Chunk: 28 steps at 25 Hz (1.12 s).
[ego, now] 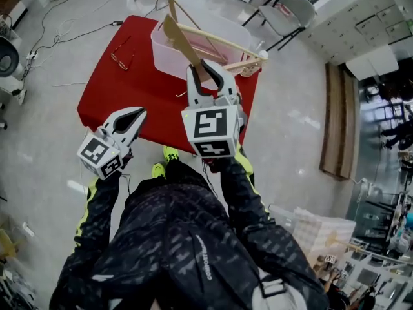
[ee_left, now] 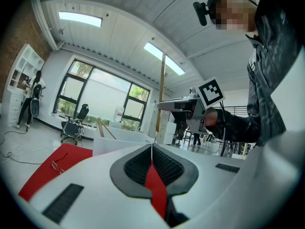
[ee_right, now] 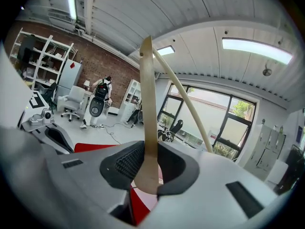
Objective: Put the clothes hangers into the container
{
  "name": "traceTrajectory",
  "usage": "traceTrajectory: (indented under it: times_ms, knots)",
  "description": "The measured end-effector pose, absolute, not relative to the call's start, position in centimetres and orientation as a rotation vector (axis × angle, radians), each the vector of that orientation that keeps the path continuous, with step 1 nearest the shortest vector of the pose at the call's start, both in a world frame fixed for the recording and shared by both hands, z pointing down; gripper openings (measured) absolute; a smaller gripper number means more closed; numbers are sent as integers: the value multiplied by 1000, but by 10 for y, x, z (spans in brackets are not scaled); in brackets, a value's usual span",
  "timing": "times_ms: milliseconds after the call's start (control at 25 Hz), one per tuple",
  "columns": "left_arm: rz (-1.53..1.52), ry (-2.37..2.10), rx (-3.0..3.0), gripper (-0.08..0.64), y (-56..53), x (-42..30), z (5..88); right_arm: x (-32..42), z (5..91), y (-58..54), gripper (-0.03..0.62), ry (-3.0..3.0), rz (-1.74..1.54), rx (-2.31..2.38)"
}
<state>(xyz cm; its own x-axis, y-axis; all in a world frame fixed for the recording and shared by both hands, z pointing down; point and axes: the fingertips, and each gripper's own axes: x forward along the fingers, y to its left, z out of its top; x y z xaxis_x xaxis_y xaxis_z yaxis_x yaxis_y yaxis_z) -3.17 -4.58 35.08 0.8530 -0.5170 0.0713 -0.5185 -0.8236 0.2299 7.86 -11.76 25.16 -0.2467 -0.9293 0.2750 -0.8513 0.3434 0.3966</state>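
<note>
Two grippers: left gripper (ego: 137, 116), right gripper (ego: 208, 70). Wooden hangers: one upright hanger (ego: 175, 39) clear of the rest, at least two more crossed hangers (ego: 227, 44) lying together, exact number not readable. One clear container (ego: 159, 49), one red table (ego: 145, 108), one thin wire item (ego: 121, 53).

- Bright, even indoor light from ceiling strips (ee_left: 80, 18); the strips clip to white.
- Windows (ee_left: 102, 97) overexposed, no outdoor detail.
- Both gripper views: heavy fisheye, black vignette in the corners, straight lines bowed.
- Close-up fingers (ee_left: 138, 163) slightly soft.
- Head view: sharp centre, edges curved; glossy floor (ego: 290, 128) shows glare at right.
</note>
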Motion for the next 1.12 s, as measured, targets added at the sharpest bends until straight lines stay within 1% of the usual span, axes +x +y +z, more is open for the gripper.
traceTrajectory:
  times_ms: [280, 600, 1120]
  knots:
    - [-3, -833, 2781, 12, -63, -40, 344, 65, 224, -153, 94, -2217, -256, 1566]
    - [31, -856, 2750, 12, -91, -39, 353, 62, 217, -215, 94, -2277, -215, 1609]
    - [58, -936, 2668, 12, -138, -45, 367, 86, 248, -322, 95, -2285, -44, 1658]
